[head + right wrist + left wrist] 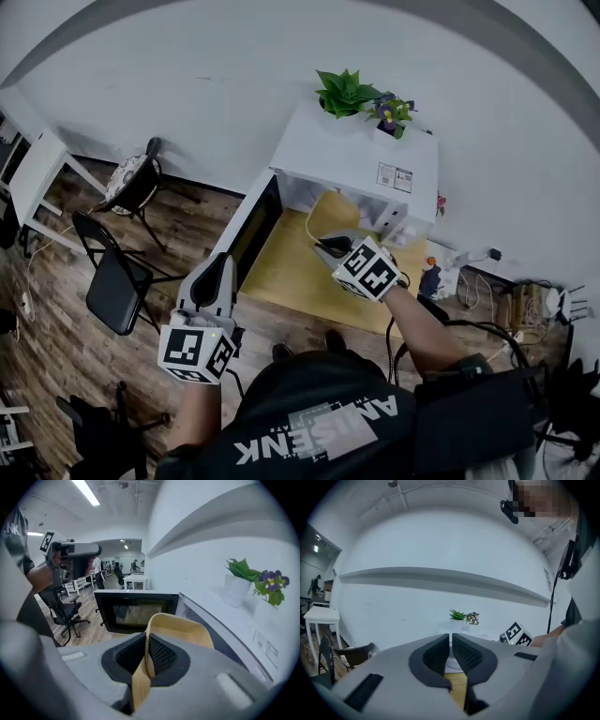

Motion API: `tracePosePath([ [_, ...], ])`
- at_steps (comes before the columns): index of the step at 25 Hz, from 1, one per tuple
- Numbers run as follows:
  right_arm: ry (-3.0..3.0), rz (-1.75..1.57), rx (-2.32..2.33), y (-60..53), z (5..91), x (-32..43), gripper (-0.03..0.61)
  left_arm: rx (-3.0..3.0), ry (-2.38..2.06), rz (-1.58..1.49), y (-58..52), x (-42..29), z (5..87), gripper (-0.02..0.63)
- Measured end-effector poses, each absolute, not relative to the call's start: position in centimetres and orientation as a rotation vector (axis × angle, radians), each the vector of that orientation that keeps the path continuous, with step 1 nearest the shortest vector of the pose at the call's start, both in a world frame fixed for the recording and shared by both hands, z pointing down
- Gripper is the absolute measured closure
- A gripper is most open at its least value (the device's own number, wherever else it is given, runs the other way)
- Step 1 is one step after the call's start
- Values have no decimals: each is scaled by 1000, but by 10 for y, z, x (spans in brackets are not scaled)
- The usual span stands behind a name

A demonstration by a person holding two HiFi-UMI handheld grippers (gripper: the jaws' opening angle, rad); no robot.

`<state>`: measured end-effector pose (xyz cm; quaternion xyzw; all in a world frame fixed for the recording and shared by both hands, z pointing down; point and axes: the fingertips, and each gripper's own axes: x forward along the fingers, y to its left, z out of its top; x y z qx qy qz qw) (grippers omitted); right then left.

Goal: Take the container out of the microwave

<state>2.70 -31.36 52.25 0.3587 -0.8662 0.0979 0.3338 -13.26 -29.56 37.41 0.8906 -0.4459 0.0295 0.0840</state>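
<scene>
Wood table bears white microwave, door swung open to the left. Tan thin-walled container is at cavity mouth. Right gripper is clamped on its near rim only. Spare left gripper has jaws together, empty, near door.

Risk: one-edge pinch may let container pivot or slip; far end may clip frame.

Long axis runs away fr. jaws toward cavity; opening seems tipped sideways.

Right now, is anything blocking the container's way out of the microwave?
Nothing visible does. The right gripper is shut on the container at its rim, the microwave door stands swung open to one side, and the wooden tabletop in front shows nothing in the path.
</scene>
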Motion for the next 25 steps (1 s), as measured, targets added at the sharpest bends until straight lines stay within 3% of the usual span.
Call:
tracePosePath([
  [17,-2313,88,1146,-244,398,53,551,2710,-1137,-69,-301,-105,349,612],
  [25,-2326,38,1258,-230,359,85,551,2728,-1115,-2,-302,-81,341,612],
])
